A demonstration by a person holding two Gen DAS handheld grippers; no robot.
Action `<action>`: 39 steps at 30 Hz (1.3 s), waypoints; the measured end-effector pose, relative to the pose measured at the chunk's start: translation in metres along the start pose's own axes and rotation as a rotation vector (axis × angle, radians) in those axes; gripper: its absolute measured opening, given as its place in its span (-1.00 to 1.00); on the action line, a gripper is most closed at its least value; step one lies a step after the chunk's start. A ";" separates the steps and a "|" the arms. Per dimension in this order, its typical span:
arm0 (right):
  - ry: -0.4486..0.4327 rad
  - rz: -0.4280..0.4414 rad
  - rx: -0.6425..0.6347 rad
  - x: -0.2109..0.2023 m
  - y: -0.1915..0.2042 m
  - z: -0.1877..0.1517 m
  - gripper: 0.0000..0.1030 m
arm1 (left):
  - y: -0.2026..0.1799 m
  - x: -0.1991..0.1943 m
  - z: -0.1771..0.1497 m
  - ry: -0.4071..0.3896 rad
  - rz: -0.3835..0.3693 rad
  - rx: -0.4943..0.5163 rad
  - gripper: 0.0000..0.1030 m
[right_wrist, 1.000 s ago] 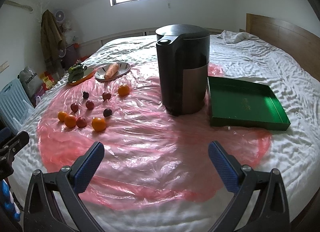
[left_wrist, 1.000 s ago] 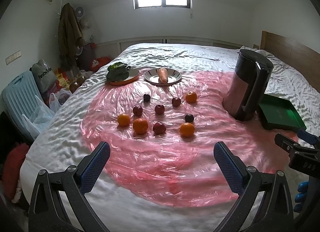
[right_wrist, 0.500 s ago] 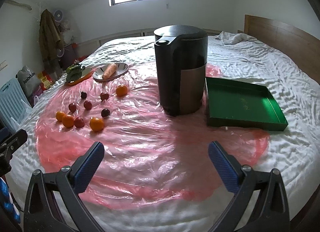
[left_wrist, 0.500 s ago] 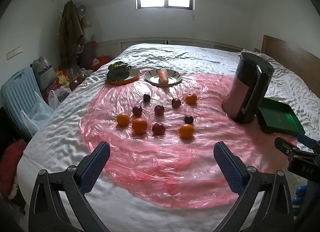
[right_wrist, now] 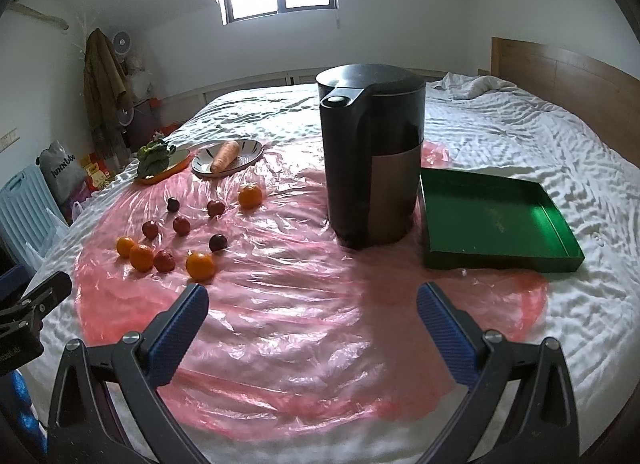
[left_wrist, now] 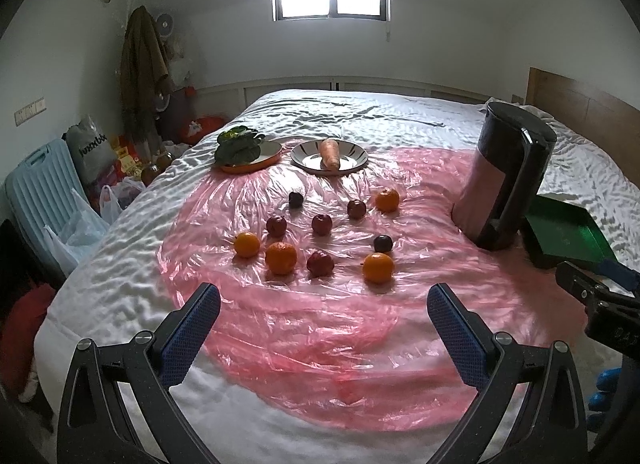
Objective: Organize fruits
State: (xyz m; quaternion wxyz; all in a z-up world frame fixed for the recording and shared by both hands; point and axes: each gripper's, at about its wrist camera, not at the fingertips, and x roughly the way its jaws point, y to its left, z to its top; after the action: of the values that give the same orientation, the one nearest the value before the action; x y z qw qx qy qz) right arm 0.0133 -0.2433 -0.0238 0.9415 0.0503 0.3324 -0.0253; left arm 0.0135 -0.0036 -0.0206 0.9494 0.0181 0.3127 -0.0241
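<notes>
Fruits (left_wrist: 320, 232) ahead; both hand-held grippers (left_wrist: 323, 306) (right_wrist: 313, 306) hover, fingers spread

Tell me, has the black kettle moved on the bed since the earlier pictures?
No. The black kettle stands beside the green tray, on the pink sheet, as before; only the cameras shifted.

**Bed under a pink sheet**

A bed (left_wrist: 360, 111) with a rippled white cover carries a pink plastic sheet (left_wrist: 320, 324). Directly on the cover sit an orange dish of greens (left_wrist: 250, 161) and most of a green tray (right_wrist: 496, 219). A striped plate (left_wrist: 329, 157) with a carrot sits at the sheet's far edge; the scattered fruits (left_wrist: 320, 236) and a dark kettle (right_wrist: 372, 167) rest on the sheet.
</notes>
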 end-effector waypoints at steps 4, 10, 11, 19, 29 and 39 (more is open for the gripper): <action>0.006 -0.005 0.007 0.004 -0.001 -0.001 1.00 | -0.003 0.004 -0.001 0.014 -0.007 0.017 0.98; 0.022 -0.010 0.012 0.012 -0.004 -0.003 1.00 | -0.006 0.011 -0.001 0.027 -0.012 0.039 0.98; 0.023 -0.008 0.015 0.013 -0.005 -0.004 1.00 | -0.007 0.012 -0.001 0.027 -0.011 0.046 0.98; 0.000 0.002 0.001 0.020 0.000 -0.005 1.00 | -0.009 0.022 0.000 0.050 -0.020 0.056 0.98; 0.009 0.120 -0.045 0.044 0.022 -0.006 1.00 | 0.036 0.044 -0.008 0.103 -0.018 -0.009 0.98; 0.059 0.241 -0.135 0.094 0.072 0.004 1.00 | 0.078 0.104 -0.006 0.162 0.028 -0.068 0.97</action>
State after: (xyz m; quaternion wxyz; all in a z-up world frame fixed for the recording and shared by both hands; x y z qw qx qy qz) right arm 0.0952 -0.1739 -0.0744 0.9288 0.0270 0.3522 0.1120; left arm 0.0975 0.0710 -0.0860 0.9213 -0.0082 0.3887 0.0013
